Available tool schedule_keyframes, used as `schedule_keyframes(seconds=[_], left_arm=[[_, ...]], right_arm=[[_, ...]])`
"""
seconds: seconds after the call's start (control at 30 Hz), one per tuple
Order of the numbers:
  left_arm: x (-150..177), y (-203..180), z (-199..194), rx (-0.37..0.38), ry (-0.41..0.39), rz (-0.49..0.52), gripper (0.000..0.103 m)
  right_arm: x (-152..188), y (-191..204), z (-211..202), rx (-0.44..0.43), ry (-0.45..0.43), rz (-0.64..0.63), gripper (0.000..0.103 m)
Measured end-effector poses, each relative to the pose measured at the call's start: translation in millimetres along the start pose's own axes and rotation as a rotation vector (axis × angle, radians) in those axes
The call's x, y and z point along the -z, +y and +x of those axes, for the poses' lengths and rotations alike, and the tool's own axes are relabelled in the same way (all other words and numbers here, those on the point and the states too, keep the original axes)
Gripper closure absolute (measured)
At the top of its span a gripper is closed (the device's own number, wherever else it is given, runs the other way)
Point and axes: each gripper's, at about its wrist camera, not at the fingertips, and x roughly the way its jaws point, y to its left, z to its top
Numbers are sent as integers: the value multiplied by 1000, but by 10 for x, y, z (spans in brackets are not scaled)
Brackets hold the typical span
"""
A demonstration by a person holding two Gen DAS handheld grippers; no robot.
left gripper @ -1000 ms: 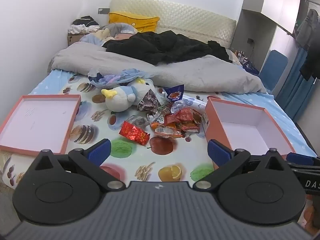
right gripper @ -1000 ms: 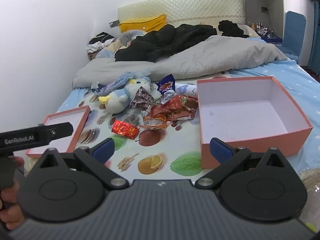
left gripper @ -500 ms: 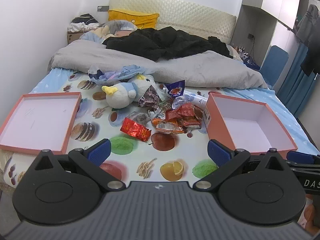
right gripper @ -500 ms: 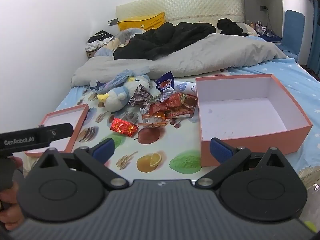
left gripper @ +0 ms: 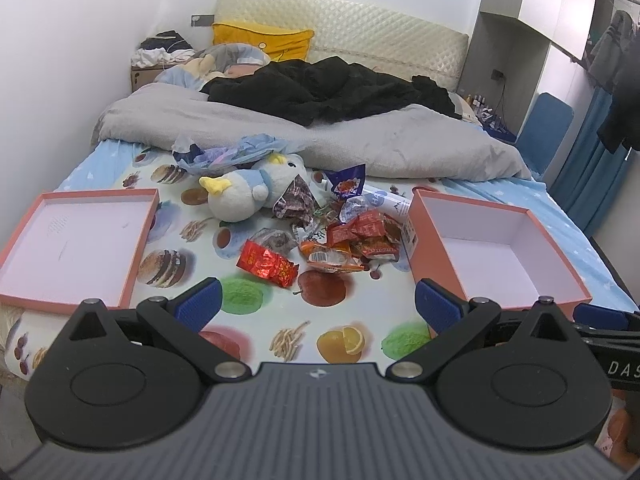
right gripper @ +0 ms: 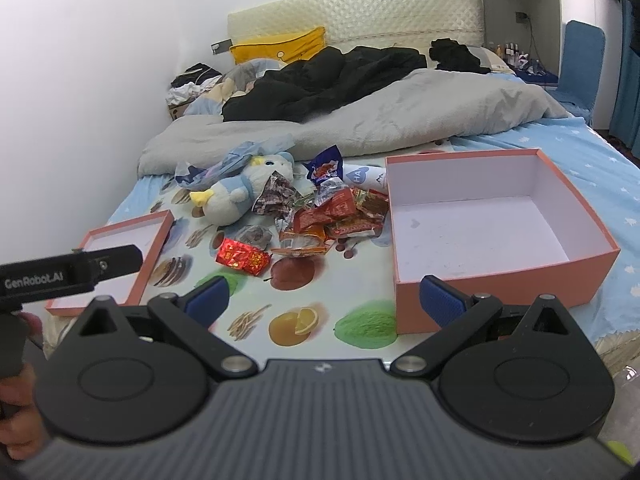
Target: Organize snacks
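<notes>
- Snacks (left gripper: 348,236) heaped mid-bed on a fruit-printed sheet (left gripper: 240,292); wrappers overlapping, so single packets hard to count; print on most too small to read
- Red foil packet (left gripper: 267,263) lying apart at the near left edge of the heap, fully visible; same packet (right gripper: 242,257) seen from the right wrist
- Plush toy (left gripper: 250,196) on its side just behind the heap, partly covered by a crumpled blue plastic bag (left gripper: 236,152); dark purple packet (left gripper: 345,182) propped upright beside it
- White tube (right gripper: 366,176) half hidden behind the deep box (right gripper: 496,276), touching the heap
- Deep box (left gripper: 436,248) open on the right, just beside the snacks; shallow lid (left gripper: 132,264) on the left, well apart from them; near corner of the lid cut off by the gripper body
- Left gripper (left gripper: 316,302) spread wide, holding nothing, hovering short of the heap; red foil packet the nearest item, ahead between the blue pads (left gripper: 200,302)
- Right gripper (right gripper: 324,300) likewise spread wide and empty; heap ahead and slightly left, deep box wall right behind its right pad
- Hand (right gripper: 18,400) at the lower left edge of the right view, mostly cropped
- Grey duvet (left gripper: 360,136) and black clothes (left gripper: 320,88) covering the far half of the bed
</notes>
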Motion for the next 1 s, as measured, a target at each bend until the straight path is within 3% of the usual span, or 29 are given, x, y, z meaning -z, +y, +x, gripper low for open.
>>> schedule_keyframes(seconds=[1.0], left_arm=[[-76, 37, -84, 18, -15, 6, 0]], right_arm=[[27, 98, -1, 4, 14, -6, 0]])
